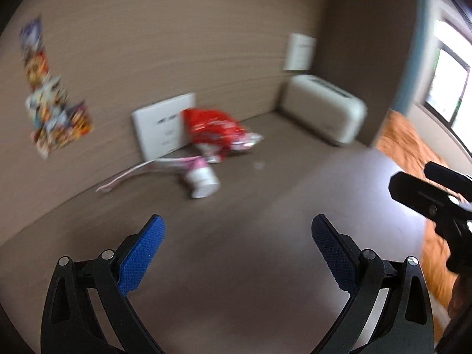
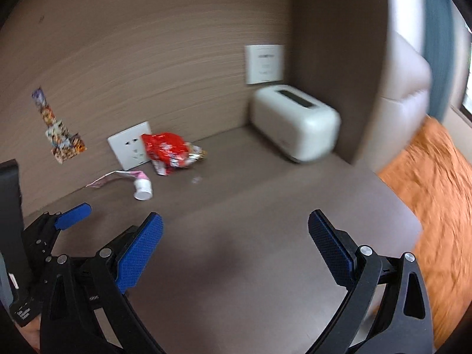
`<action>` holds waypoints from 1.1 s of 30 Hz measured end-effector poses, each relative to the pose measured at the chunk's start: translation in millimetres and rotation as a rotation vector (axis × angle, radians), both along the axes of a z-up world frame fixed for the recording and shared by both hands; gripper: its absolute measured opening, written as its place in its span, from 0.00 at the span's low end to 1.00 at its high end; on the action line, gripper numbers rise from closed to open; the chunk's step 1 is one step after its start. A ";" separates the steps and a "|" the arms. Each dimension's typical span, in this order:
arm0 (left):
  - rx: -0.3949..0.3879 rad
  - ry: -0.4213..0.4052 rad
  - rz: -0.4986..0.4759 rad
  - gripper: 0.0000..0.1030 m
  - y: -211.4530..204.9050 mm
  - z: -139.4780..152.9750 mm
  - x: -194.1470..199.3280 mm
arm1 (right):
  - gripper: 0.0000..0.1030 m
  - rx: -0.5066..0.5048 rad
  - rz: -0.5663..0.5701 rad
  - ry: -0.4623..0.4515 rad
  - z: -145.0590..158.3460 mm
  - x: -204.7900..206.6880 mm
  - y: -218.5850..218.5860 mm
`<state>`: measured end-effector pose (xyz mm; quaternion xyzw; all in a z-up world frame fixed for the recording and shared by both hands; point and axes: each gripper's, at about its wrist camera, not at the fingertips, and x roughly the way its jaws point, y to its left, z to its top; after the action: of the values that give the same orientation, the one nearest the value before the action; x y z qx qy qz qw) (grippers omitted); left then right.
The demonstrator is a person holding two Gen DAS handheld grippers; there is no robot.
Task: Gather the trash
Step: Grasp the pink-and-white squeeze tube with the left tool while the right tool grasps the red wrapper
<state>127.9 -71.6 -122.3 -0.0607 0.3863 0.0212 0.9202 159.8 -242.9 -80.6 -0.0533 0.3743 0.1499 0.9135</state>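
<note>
A crumpled red snack wrapper (image 1: 214, 131) (image 2: 166, 149) lies on the brown tabletop (image 1: 250, 250) against the back wall, beside a white socket plate (image 1: 160, 125) (image 2: 129, 144). In front of it lies a squeezed pink and white tube (image 1: 200, 178) (image 2: 143, 187) with its flat tail pointing left. My left gripper (image 1: 238, 236) is open and holds nothing, well short of the trash; it also shows at the left edge of the right wrist view as the left gripper (image 2: 63, 221). My right gripper (image 2: 235, 230) is open and holds nothing, over bare tabletop; its black body (image 1: 436, 203) shows at the right of the left wrist view.
A white toaster (image 1: 323, 110) (image 2: 295, 124) stands in the back right corner under a white wall plate (image 2: 264, 63). A colourful sticker strip (image 1: 47, 88) (image 2: 57, 126) is on the wall at left. An orange blanket (image 2: 436, 194) lies past the table's right edge.
</note>
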 end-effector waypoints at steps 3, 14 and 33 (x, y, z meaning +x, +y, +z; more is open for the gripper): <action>-0.019 0.026 0.021 0.95 9.7 -9.5 14.5 | 0.95 -0.036 0.069 0.015 -9.5 25.1 24.7; -0.071 0.122 0.131 0.95 37.8 -42.1 81.0 | 0.95 0.028 0.285 0.159 -55.0 134.5 93.6; -0.061 0.120 0.105 0.32 53.7 -44.2 88.5 | 0.58 0.107 0.336 0.148 -69.9 162.7 105.6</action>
<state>216.4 -17.9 -166.5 -0.1076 0.4374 0.0614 0.8907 322.5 -137.3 -150.6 -0.0550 0.4178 0.3235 0.8472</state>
